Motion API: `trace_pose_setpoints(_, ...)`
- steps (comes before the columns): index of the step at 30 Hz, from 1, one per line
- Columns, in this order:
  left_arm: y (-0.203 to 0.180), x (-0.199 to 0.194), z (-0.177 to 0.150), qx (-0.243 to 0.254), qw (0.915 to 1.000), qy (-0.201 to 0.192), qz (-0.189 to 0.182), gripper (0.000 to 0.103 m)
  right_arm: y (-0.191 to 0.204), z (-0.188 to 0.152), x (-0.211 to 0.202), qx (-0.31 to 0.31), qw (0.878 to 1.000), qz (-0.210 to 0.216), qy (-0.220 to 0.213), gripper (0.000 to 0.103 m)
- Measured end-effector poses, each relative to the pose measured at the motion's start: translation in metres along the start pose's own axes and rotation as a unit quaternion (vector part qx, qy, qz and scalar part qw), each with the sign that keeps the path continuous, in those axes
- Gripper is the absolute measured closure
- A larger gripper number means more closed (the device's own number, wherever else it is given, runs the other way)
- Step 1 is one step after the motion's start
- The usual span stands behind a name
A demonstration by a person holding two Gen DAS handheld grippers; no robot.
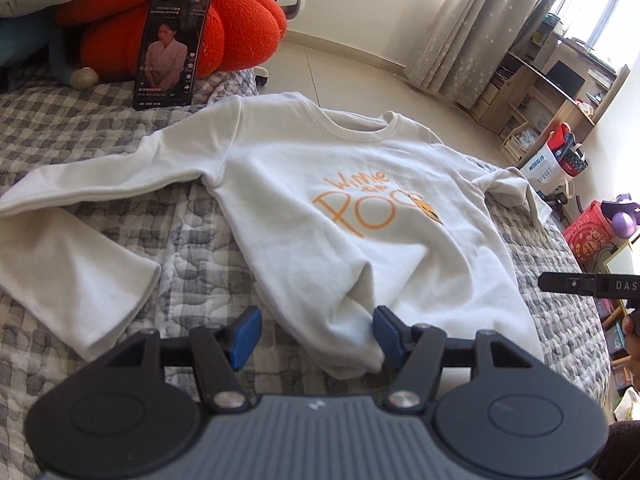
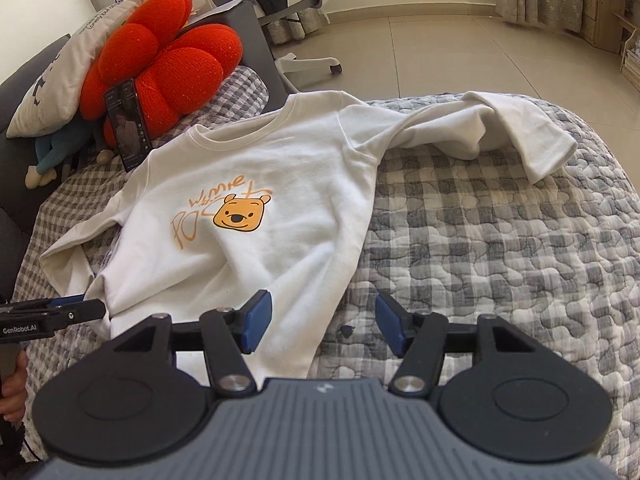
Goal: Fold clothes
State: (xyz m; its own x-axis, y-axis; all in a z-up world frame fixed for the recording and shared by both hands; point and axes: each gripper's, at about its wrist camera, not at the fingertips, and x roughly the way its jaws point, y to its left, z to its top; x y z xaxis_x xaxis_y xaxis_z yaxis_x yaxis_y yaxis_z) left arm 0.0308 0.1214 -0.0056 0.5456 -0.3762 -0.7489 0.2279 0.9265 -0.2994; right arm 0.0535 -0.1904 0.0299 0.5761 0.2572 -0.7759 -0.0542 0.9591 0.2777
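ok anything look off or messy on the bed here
The sweatshirt lies mostly flat, but its sleeve at the far right is bunched and twisted. A small dark spot marks the quilt near the hem.

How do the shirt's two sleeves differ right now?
The left sleeve runs out from the shoulder, then doubles back at a bend, cuff lying flat. The right sleeve is bunched and twisted near the bed edge, cuff end drooping over. Both are white, long, and lie on the checked quilt, unfolded onto the body.

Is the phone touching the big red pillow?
Touching. In the left wrist view, the black phone stands upright and leans its back against the red knitted pillow, no gap showing.
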Motion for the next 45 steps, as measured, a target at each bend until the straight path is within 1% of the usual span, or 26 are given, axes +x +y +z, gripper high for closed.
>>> trace_pose_setpoints(3,-0.006,0.001,-0.005,0.01,0.9999,-0.002,0.003,0.04,0.0,-0.01,-0.002,0.008,1.0,0.006,0.005,0.04)
trace_pose_setpoints(8,-0.011,0.001,-0.015,0.008,0.9992,-0.036,0.017,0.04,0.001,-0.026,-0.006,0.022,1.0,0.016,0.014,0.039)
trace_pose_setpoints(11,-0.012,0.0,-0.021,0.009,0.9983,-0.054,0.017,0.04,0.001,-0.034,-0.008,0.03,0.999,0.023,0.02,0.039)
trace_pose_setpoints(14,-0.011,0.001,-0.025,0.006,0.9982,-0.06,0.009,0.041,0.001,-0.042,-0.01,0.037,0.998,0.033,0.026,0.039)
trace_pose_setpoints(17,-0.009,0.0,-0.026,0.004,0.9979,-0.064,-0.003,0.046,0.003,-0.049,-0.009,0.046,0.997,0.043,0.036,0.039)
trace_pose_setpoints(19,-0.008,0.0,-0.027,0.001,0.9978,-0.066,-0.012,0.051,0.005,-0.052,-0.007,0.049,0.997,0.048,0.044,0.039)
trace_pose_setpoints(22,-0.007,-0.001,-0.028,-0.003,0.9974,-0.068,-0.022,0.059,0.012,-0.053,-0.005,0.04,0.996,0.057,0.051,0.039)
trace_pose_setpoints(28,-0.006,-0.004,-0.029,-0.002,0.9968,-0.077,-0.021,0.065,0.02,-0.05,-0.001,0.023,0.997,0.06,0.045,0.039)
trace_pose_setpoints(32,-0.006,-0.005,-0.029,-0.002,0.9966,-0.08,-0.021,0.067,0.025,-0.05,0.001,0.012,0.997,0.058,0.044,0.039)
trace_pose_setpoints(35,-0.006,-0.006,-0.028,-0.001,0.9965,-0.081,-0.02,0.068,0.027,-0.05,0.001,0.0,0.998,0.054,0.042,0.044)
trace_pose_setpoints(38,-0.006,-0.005,-0.028,-0.002,0.9966,-0.08,-0.02,0.068,0.029,-0.051,0.002,-0.007,0.998,0.052,0.043,0.046)
trace_pose_setpoints(45,-0.007,-0.006,-0.028,0.0,0.9967,-0.08,-0.018,0.068,0.03,-0.051,0.001,-0.013,0.998,0.05,0.043,0.046)
